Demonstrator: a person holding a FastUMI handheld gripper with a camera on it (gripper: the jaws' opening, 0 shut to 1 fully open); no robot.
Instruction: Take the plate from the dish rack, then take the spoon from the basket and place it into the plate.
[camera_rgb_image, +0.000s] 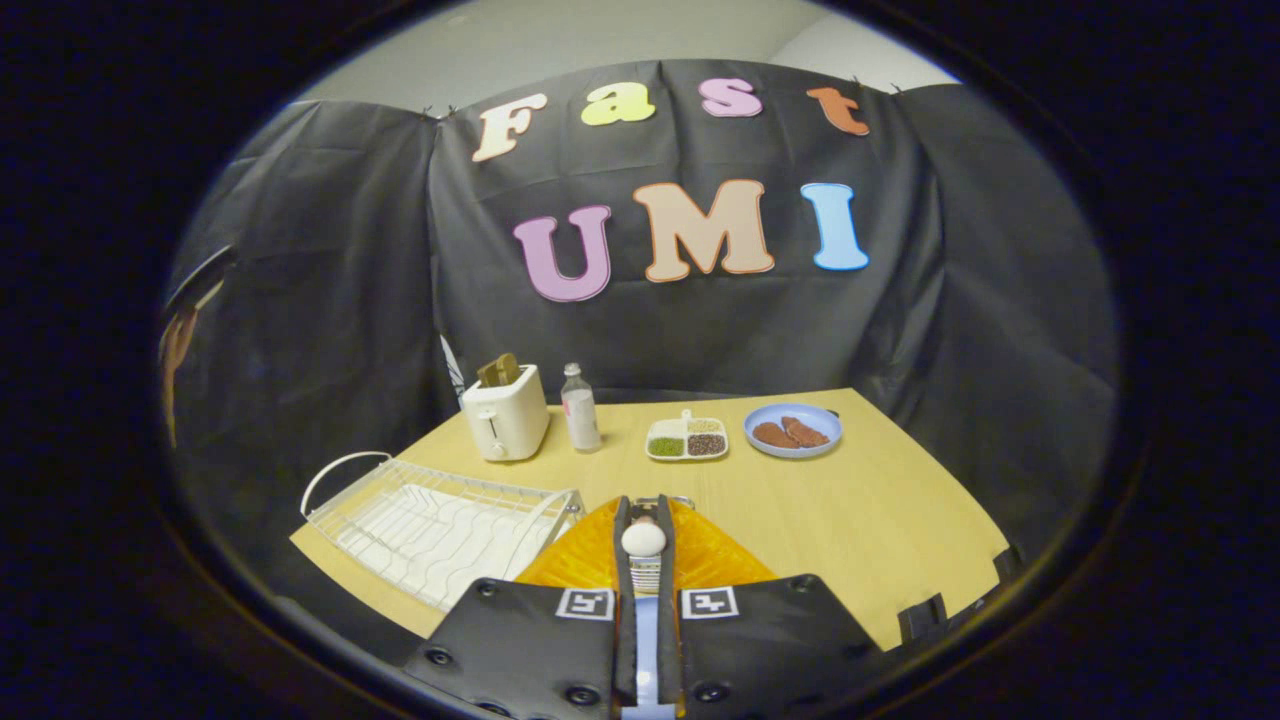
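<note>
**Spoon clamped, held above orange plate**

Hand-held gripper is clenched on the spoon: both fingers press its sides, near-parallel, narrow gap. Spoon's rounded white end sits between the fingers near the tips; a pale handle part runs back down the gap toward the camera, detail there hard to read.

Plate is orange, glossy, with a ribbed or faceted texture. It lies directly under and just beyond the fingers on the near part of the surface. Its near half is hidden by the gripper body, so the full outline is not visible. Whether the spoon touches the plate I cannot tell.

Dish rack: white wire, rectangular, looped handle at its far left end, wavy tray below. It sits left of the plate; near corner cut off by the gripper.

Far side, left to right: white boxy toaster with toast sticking up, clear bottle, divided dish of grains, round blue plate with brown pieces.

Surface is smooth light wood.
</note>
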